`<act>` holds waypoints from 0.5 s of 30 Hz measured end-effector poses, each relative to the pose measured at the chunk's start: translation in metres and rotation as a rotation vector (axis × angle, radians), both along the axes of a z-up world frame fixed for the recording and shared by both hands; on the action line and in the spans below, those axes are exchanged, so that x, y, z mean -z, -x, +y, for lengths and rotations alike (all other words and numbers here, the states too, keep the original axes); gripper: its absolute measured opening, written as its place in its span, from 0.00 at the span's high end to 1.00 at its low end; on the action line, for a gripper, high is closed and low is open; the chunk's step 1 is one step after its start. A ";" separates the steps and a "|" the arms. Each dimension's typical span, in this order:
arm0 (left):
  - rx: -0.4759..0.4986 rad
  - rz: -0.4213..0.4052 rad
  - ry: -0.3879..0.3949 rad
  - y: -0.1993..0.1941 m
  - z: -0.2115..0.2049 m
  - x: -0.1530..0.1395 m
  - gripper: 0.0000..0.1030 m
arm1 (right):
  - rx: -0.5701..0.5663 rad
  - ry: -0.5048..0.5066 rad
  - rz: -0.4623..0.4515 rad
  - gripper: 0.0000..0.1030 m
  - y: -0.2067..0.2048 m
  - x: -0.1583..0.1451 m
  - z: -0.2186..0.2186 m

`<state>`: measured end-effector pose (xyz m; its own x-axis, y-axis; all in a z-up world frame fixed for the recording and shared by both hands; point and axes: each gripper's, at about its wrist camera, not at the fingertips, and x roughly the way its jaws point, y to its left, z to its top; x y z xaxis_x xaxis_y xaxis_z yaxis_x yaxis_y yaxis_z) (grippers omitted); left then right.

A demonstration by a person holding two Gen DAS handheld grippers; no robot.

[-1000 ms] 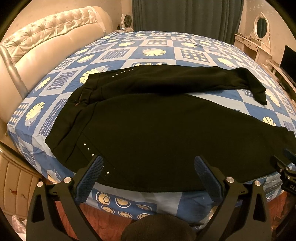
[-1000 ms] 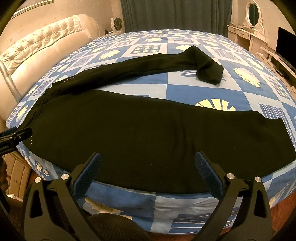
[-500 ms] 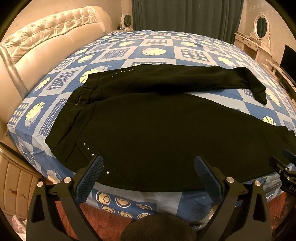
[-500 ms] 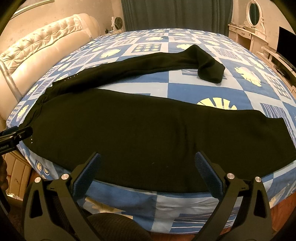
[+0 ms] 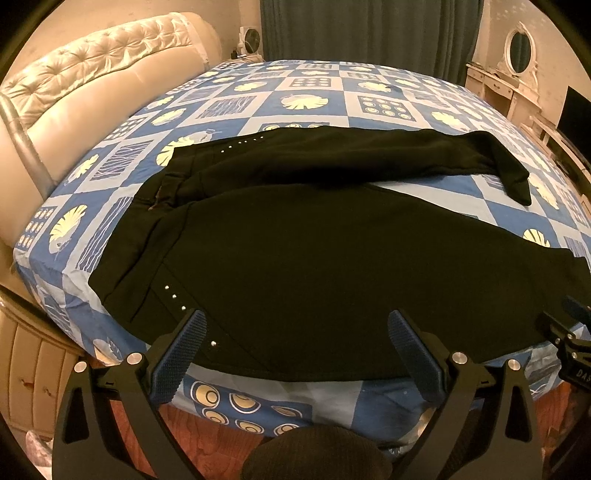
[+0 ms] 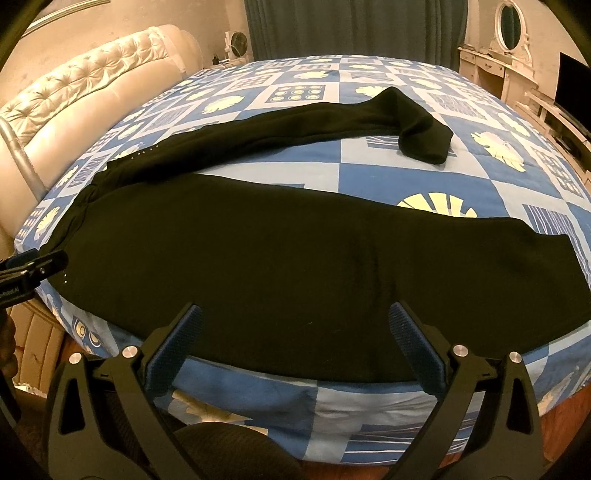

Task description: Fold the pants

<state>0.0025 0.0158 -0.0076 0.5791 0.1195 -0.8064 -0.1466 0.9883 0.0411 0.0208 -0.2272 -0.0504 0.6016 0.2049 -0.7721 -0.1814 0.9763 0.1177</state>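
Note:
Black pants lie spread on the bed, waist to the left, both legs running right. The near leg lies flat along the bed's front edge. The far leg stretches across the bed, and its cuff is turned over. Small studs dot the hip. My left gripper hovers open over the near hem by the hip. Over the near leg's lower edge my right gripper is open too. Neither holds cloth. Each gripper shows at the edge of the other's view.
The bed wears a blue and white patterned sheet. A tufted cream headboard stands at the left. Dark curtains hang behind, and a white dressing table with an oval mirror stands at the back right. Red-brown floor shows below.
Both grippers have crept slightly closer to the bed's front edge. The pants have not moved, and both grippers stay open.

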 end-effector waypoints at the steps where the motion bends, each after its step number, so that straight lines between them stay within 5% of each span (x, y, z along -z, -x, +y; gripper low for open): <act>1: -0.001 -0.001 0.001 0.000 0.000 0.000 0.04 | 0.000 0.000 0.000 0.02 -0.001 0.000 -0.001; 10: 0.030 -0.014 0.044 0.001 0.001 -0.006 0.04 | 0.001 -0.008 0.003 0.02 -0.001 -0.002 -0.003; 13: 0.045 -0.013 0.168 -0.001 0.016 -0.013 0.04 | 0.010 -0.023 0.016 0.02 -0.003 -0.003 -0.006; 15: 0.047 0.031 0.332 -0.006 0.034 -0.013 0.04 | 0.014 -0.039 0.032 0.02 -0.004 -0.002 -0.008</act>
<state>0.0088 0.0503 0.0053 0.5521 -0.1788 -0.8144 -0.1041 0.9543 -0.2801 0.0251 -0.2356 -0.0481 0.5801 0.2267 -0.7824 -0.1637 0.9733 0.1607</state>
